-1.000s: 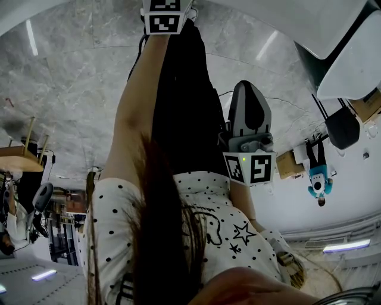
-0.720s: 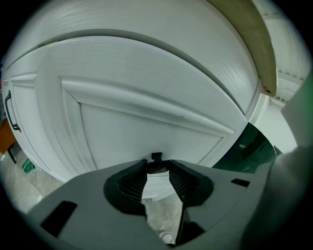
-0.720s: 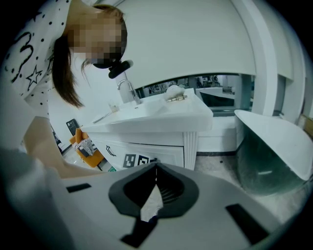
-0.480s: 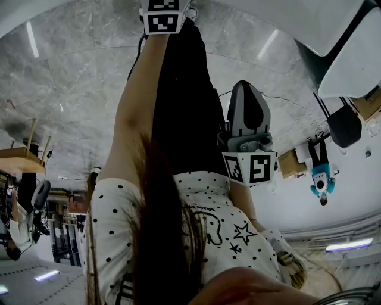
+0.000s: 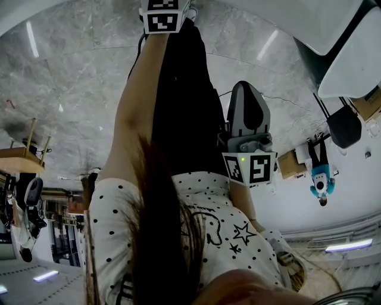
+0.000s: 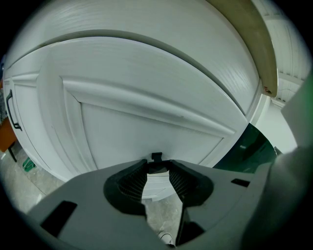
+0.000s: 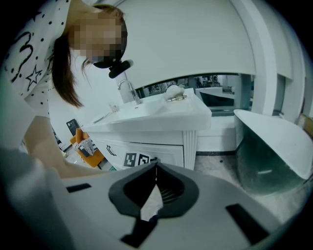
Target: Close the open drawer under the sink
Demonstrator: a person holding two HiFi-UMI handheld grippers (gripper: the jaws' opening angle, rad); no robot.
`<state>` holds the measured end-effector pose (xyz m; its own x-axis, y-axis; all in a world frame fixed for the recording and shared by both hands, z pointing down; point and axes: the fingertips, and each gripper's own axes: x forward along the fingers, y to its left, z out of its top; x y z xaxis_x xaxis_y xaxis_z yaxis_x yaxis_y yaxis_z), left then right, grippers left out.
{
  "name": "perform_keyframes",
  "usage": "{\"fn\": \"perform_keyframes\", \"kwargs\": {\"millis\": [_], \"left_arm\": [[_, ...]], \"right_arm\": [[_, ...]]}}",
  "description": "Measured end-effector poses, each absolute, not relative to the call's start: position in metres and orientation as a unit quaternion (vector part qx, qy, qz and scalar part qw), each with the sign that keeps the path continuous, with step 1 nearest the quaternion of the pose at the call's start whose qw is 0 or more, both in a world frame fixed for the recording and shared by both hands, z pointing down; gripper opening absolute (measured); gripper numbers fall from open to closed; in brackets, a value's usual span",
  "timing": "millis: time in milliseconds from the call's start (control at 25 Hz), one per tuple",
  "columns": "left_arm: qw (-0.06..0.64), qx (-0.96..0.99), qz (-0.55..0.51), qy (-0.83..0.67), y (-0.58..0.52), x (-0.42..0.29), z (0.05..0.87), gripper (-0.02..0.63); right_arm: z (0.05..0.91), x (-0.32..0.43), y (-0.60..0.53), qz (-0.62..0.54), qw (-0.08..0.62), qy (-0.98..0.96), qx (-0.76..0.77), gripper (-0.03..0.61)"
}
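The left gripper view is filled by a white panelled cabinet front [image 6: 146, 97] very close up. My left gripper [image 6: 157, 172] is open by a narrow gap, nothing between its pads, with its tips near the panel's lower edge. In the head view only its marker cube [image 5: 163, 16] shows, at the top edge. My right gripper [image 7: 156, 166] is shut and empty and held back from the vanity. The right gripper view shows the white sink vanity [image 7: 161, 114] with a faucet [image 7: 128, 90], and a cabinet front [image 7: 146, 154] with square markers and a black handle [image 7: 111, 150]. I cannot tell whether a drawer stands out.
A white and dark green tub-like shell [image 7: 269, 156] stands right of the vanity. An orange chair [image 7: 88, 149] sits at its left. In the head view a polka-dot shirt [image 5: 196, 226] and dark hair [image 5: 161, 238] fill the middle, above grey marble floor [image 5: 71, 71].
Both grippers hold still. Only a figure in the far left background of the head view shifts.
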<state>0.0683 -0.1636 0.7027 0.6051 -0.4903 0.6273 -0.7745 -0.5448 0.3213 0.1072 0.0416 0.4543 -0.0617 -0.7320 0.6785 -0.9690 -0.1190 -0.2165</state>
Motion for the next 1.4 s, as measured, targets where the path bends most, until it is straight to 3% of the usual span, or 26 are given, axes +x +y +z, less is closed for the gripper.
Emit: {"fn": "perform_keyframes", "kwargs": {"millis": [280, 520, 600, 760, 960, 1400], "left_arm": [[0.320, 0.833, 0.248, -0.377, -0.153, 0.064, 0.712, 0.141], [0.293, 0.836, 0.225, -0.406, -0.155, 0.051, 0.674, 0.125], [0.275, 0.841, 0.218, -0.413, -0.154, 0.045, 0.660, 0.077], [0.240, 0.848, 0.217, -0.420, -0.158, 0.039, 0.634, 0.037], [0.244, 0.844, 0.209, -0.429, -0.154, 0.034, 0.613, 0.009], [0.247, 0.837, 0.194, -0.448, -0.136, 0.030, 0.568, 0.005]], "right_arm": [[0.454, 0.102, 0.039, 0.338, 0.165, -0.647, 0.664, 0.012], [0.443, 0.107, 0.034, 0.330, 0.155, -0.653, 0.664, 0.012], [0.440, 0.108, 0.033, 0.329, 0.153, -0.654, 0.664, 0.012], [0.434, 0.113, 0.030, 0.322, 0.145, -0.658, 0.665, 0.012], [0.424, 0.114, 0.026, 0.311, 0.138, -0.672, 0.658, 0.012], [0.411, 0.128, 0.034, 0.286, 0.143, -0.693, 0.646, 0.012]]}}
